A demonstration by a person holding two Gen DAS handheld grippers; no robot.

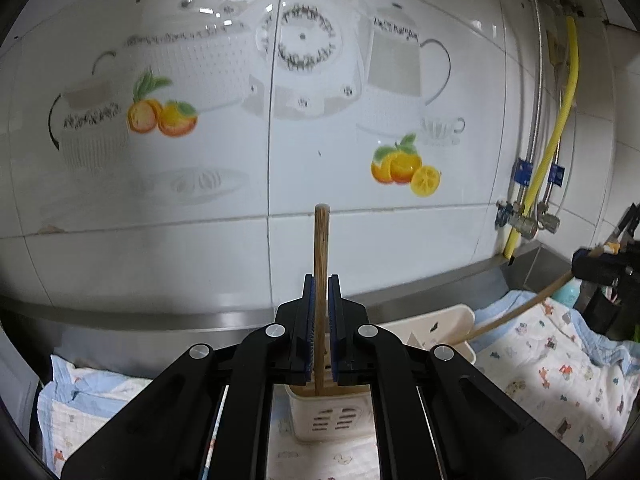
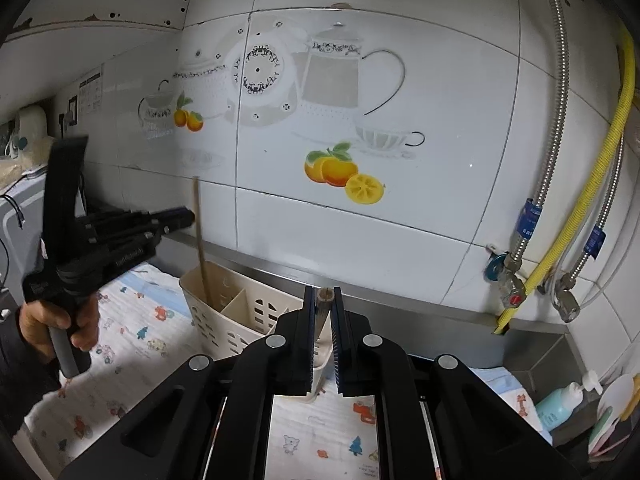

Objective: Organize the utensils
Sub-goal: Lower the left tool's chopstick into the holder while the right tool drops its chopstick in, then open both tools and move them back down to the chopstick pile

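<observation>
Chopstick (image 1: 321, 280) clamped in the left gripper (image 1: 321, 320) dips upright into the holder (image 2: 240, 312) on the counter; the right gripper (image 2: 323, 332) grips a second utensil (image 2: 322, 308), not yet placed.

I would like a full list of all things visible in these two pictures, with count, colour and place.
chopstick: two, light wood; one upright in the left gripper, lower end in the utensil holder; one in the right gripper
utensil holder: one, cream, slotted, with a divider, on the cloth
cloth: one, white and blue with small animal prints, on the counter
yellow hose: one, on the right wall
bottle: one, light blue, right corner
tiled wall: white, printed with teapots and oranges
left gripper: black, shut on a chopstick
right gripper: black, shut on a chopstick
hand: one, holding the left gripper's handle
</observation>
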